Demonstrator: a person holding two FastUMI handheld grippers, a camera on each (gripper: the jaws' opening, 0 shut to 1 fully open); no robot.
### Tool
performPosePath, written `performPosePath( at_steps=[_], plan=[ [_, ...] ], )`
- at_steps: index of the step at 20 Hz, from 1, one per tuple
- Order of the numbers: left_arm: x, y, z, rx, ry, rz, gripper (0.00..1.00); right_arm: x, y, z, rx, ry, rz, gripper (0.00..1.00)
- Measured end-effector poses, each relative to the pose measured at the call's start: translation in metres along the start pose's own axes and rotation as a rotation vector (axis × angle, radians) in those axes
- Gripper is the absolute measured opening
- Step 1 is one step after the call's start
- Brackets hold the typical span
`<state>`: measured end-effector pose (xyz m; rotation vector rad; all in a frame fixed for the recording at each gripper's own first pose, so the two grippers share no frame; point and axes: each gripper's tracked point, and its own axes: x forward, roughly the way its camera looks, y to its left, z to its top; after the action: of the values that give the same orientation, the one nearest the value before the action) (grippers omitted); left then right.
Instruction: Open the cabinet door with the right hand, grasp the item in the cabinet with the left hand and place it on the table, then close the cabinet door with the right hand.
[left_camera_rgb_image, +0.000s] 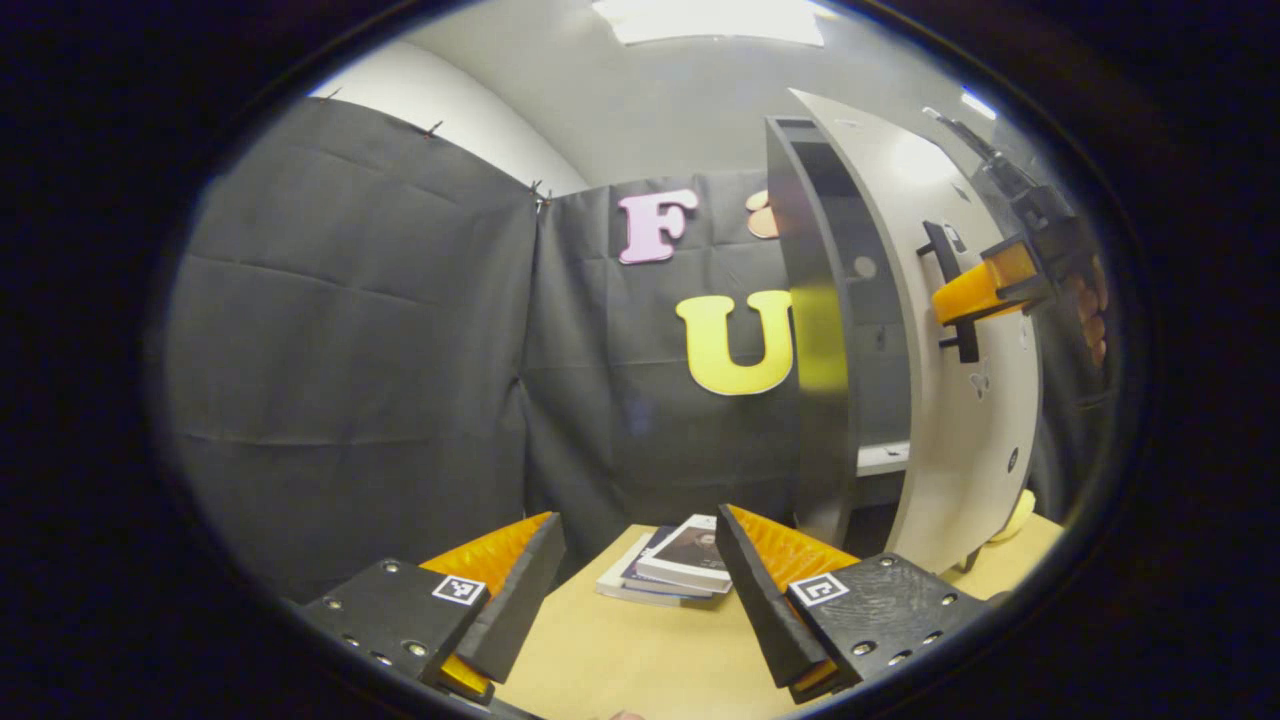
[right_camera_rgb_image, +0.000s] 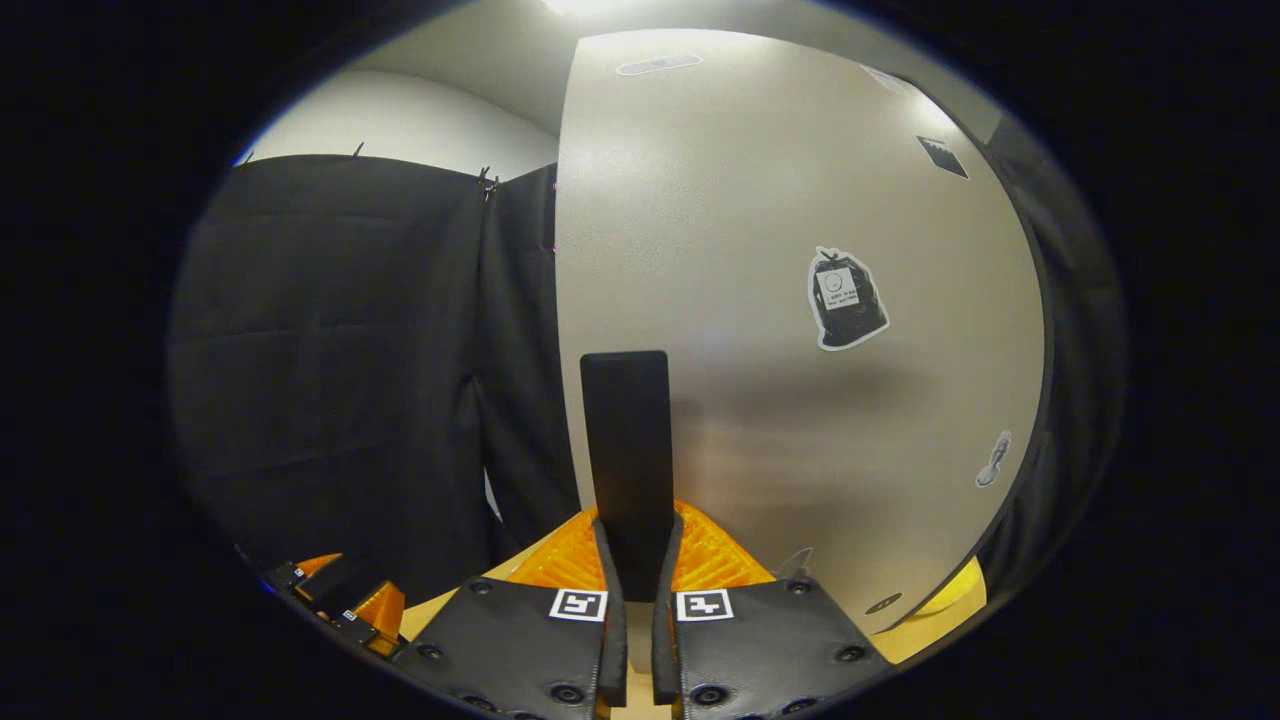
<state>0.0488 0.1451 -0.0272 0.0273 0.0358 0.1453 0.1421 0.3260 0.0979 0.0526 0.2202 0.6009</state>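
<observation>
One cabinet (left_camera_rgb_image: 810, 330) stands on the bench (left_camera_rgb_image: 640, 650), its single door (right_camera_rgb_image: 800, 330) ajar, with a stack of about three books (left_camera_rgb_image: 672, 572) lying on the bench just left of it. The right tool (right_camera_rgb_image: 640, 560) is clamped on the door's one dark handle (right_camera_rgb_image: 628, 450); the left tool (left_camera_rgb_image: 640, 600) gapes wide, holding nothing. What the cabinet holds cannot be told.

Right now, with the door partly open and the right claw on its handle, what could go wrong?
1. The right claw pinches only the thin handle; it may slip off as the cabinet door swings.
2. The left claw hangs open above the books on the table, near the door's edge, which might strike it.
</observation>
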Motion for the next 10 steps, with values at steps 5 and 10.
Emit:
performPosePath(
  at_steps=[5,10],
  plan=[
    [-0.005,-0.033,0.01,0.006,-0.014,-0.047,0.93,-0.012,-0.003,-0.002,0.035,0.007,0.084,0.11],
    [-0.006,-0.055,0.017,0.022,-0.022,-0.064,0.92,-0.012,-0.01,-0.004,0.047,0.009,0.141,0.11]
  ],
)
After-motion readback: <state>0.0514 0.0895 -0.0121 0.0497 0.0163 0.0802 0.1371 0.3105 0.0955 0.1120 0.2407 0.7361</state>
